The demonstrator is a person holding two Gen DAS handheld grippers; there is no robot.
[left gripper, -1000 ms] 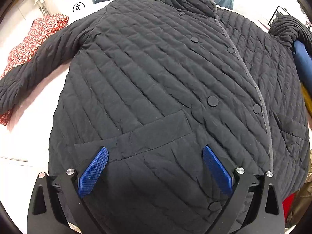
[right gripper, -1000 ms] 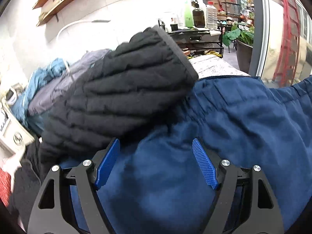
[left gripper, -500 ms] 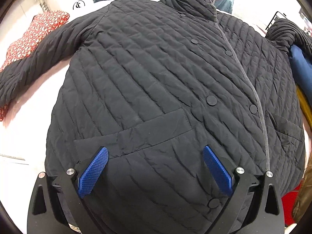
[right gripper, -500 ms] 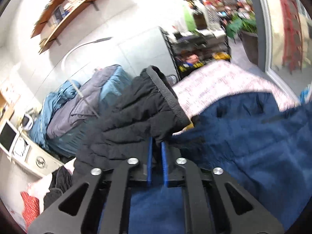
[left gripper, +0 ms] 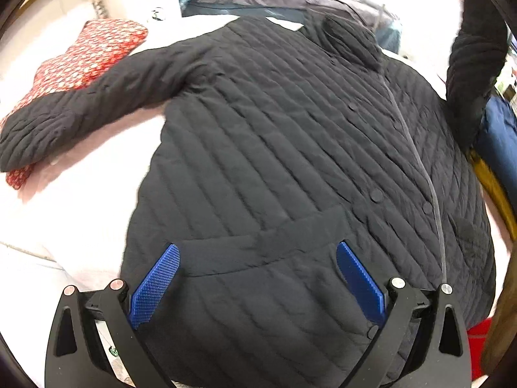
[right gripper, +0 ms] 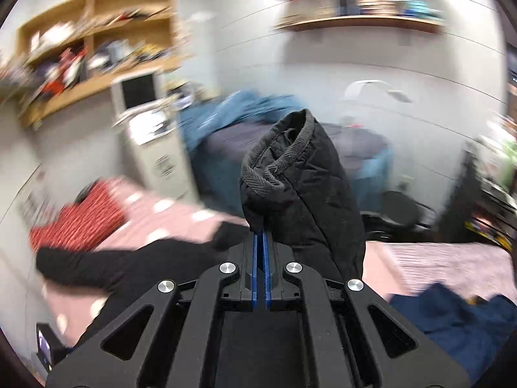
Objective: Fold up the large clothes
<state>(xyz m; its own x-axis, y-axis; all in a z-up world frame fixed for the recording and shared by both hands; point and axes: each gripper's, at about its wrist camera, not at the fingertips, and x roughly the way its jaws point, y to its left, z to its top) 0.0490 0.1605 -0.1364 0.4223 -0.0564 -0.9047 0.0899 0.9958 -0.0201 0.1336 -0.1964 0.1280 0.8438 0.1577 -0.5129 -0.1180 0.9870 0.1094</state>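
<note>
The black quilted jacket (left gripper: 290, 168) lies front-up and spread on the pink bed cover (left gripper: 80, 213), collar away from the left wrist camera. One sleeve (left gripper: 80, 113) extends flat to the side and overlaps a red floral garment (left gripper: 90, 55). The left gripper (left gripper: 258, 278) hangs over the hem region near the pocket flap (left gripper: 265, 245), jaws released and wide apart, blue pads (left gripper: 155, 284) clear of fabric. The right gripper (right gripper: 260, 258) is clenched on the cuff (right gripper: 281, 161) of the other sleeve, which stands lifted above the bed; the left view shows that sleeve (left gripper: 471, 74) raised at the jacket's far side. A navy garment (right gripper: 462, 320) lies beside the jacket. The right view background is motion-blurred.
</note>
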